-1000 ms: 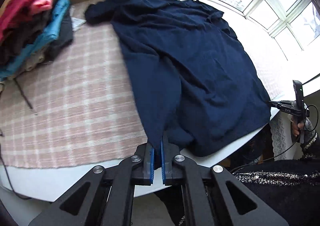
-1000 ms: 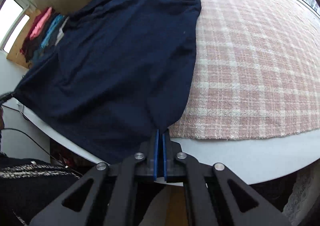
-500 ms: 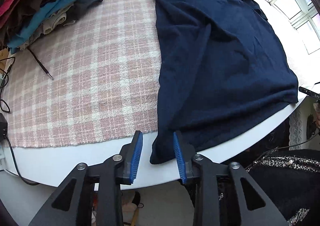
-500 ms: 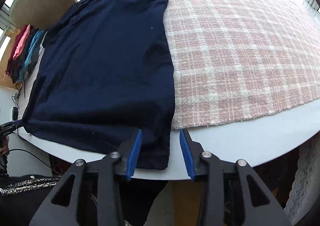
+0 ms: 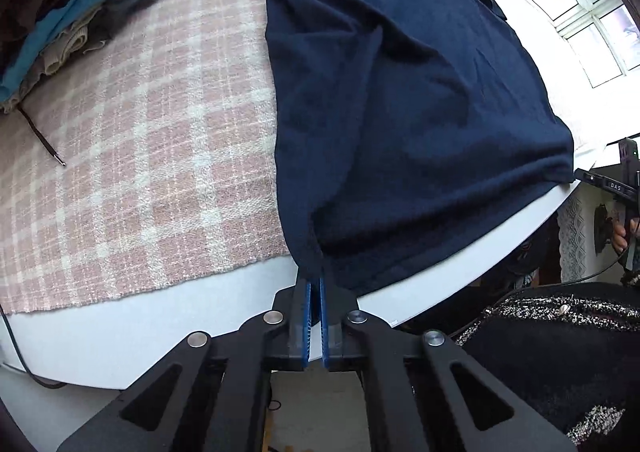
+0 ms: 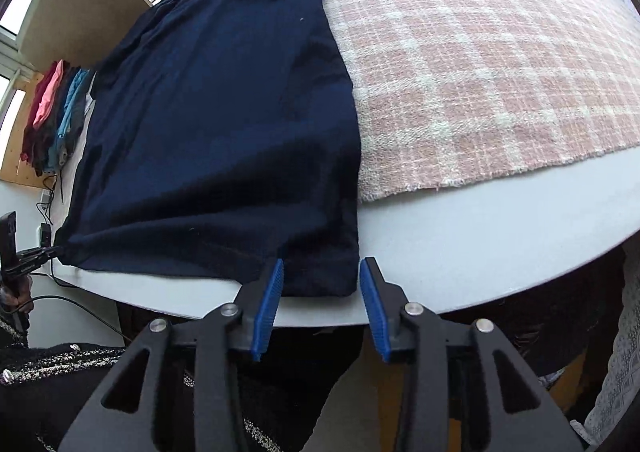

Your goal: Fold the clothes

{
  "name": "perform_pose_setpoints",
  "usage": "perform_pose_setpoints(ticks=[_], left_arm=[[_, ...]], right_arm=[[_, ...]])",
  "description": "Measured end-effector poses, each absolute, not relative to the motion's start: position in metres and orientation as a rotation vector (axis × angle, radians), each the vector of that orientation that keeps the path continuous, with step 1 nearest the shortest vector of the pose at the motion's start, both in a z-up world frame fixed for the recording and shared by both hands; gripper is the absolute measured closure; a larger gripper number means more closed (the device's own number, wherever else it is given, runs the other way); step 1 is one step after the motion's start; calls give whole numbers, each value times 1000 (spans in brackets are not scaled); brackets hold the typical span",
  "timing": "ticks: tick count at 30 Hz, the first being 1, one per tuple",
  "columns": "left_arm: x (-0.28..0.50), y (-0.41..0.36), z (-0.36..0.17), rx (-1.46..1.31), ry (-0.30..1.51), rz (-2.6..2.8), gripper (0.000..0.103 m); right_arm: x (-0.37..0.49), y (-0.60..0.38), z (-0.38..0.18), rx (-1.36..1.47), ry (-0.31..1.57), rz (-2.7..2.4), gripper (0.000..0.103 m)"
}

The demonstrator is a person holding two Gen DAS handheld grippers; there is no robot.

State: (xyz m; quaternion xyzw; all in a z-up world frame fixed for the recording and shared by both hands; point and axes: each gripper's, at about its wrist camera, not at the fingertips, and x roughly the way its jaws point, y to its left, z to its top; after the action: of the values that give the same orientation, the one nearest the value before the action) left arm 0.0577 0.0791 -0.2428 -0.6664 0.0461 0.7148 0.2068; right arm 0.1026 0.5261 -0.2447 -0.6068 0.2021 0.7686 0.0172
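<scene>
A navy garment point(image 5: 400, 112) lies spread over a pink plaid blanket point(image 5: 140, 132), and its hem hangs over the white table's near edge point(image 5: 120, 332). My left gripper point(image 5: 315, 292) points steeply down and is shut on the hem's left corner, with fabric pinched between the blue pads. In the right wrist view the same garment point(image 6: 224, 124) lies flat. My right gripper point(image 6: 322, 266) stands open there, the hem's right corner lying between its fingertips with no pad pressing on it. The left gripper point(image 6: 28, 258) also shows at the far left, at the other corner.
A pile of folded clothes point(image 5: 60, 12) in red, pink, blue and dark colours sits at the back left, with a thin black cable point(image 5: 42, 138) beside it. Bare blanket point(image 6: 480, 52) stretches to the right of the garment. A person's dark tweed sleeve point(image 5: 560, 332) is near the table edge. Windows line the far side.
Both grippers opened and released the hem as they sank. The left one has shut again on its corner. The right one stays open. The garment now lies flatter.
</scene>
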Motion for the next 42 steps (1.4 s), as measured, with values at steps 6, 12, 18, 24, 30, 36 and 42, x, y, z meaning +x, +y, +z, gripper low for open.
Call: perform_pose_setpoints(ticks=[6,12,18,24,30,36,42], left_arm=[[59,88,-242,-1850,140,1972,101],[79,63,-193,-1804,9,2052,101],[62,65,-235,-1873,38,1995,99],[77,43,-254,-1948,-54,2017,89],[80,58,-267,-1927,-20,2011,76],[83,76,-273,-1879,-25,1992,76],[84,84,-276,-1852,8,1991,79]], right_arm=[[97,509,-243,-1875,583,2457,100],[127,547,-145,-1540,767,2592,100],[99,552,-181,-1691,624,2406,100],[117,575,-203,-1730,717,2289,101],[100,583,-196,-1669,630,2254,100],[92,580,-210,-1751,564,2200,100],[91,582,-210,-1771,586,2198,100]])
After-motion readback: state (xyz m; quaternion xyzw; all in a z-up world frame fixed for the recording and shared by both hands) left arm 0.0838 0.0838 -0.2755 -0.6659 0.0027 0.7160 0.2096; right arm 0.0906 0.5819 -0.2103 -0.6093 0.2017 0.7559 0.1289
